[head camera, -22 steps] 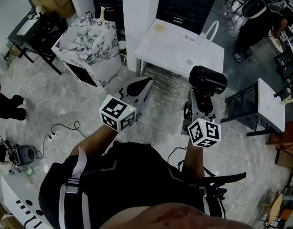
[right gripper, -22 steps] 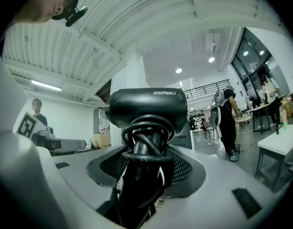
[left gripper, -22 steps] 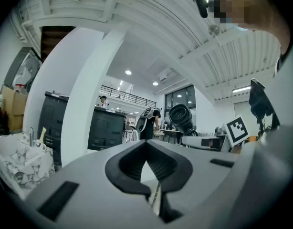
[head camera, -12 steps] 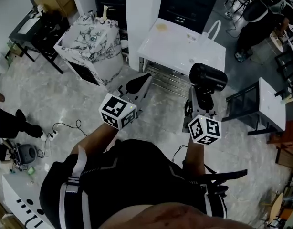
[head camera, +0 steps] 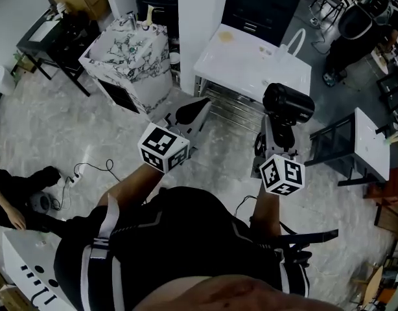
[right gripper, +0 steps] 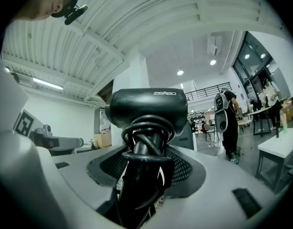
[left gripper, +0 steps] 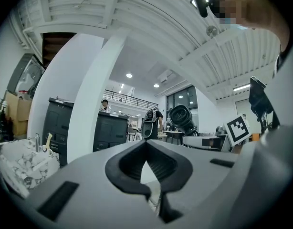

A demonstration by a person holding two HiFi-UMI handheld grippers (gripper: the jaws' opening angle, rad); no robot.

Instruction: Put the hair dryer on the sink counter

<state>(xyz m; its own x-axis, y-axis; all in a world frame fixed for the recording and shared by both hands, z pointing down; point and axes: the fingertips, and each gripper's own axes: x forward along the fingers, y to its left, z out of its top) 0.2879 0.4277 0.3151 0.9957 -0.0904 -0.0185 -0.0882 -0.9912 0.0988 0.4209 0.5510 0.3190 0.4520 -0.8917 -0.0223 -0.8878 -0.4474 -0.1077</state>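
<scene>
Item: black hair dryer (head camera: 287, 104), cord wound round handle | held: upright, pinched in right tongs (head camera: 275, 135), centre right | left tongs (head camera: 190, 114): pressed together, empty | change: marble-patterned sink tabletop (head camera: 147, 83), upper left, drifts slightly rightward; grip unchanged | status: carry under way, dryer undelivered.

matt black plastic hair dryer (head camera: 288, 102); behind it a glossy smooth white surface (head camera: 251, 67) and a veined, marble-look sink counter (head camera: 145, 86).

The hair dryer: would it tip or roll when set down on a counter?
Likely top-heavy: the hair dryer has a bulky barrel above a slim handle, so upright it may tip. The round barrel might roll. The cord coiled round its handle looks floppy.
</scene>
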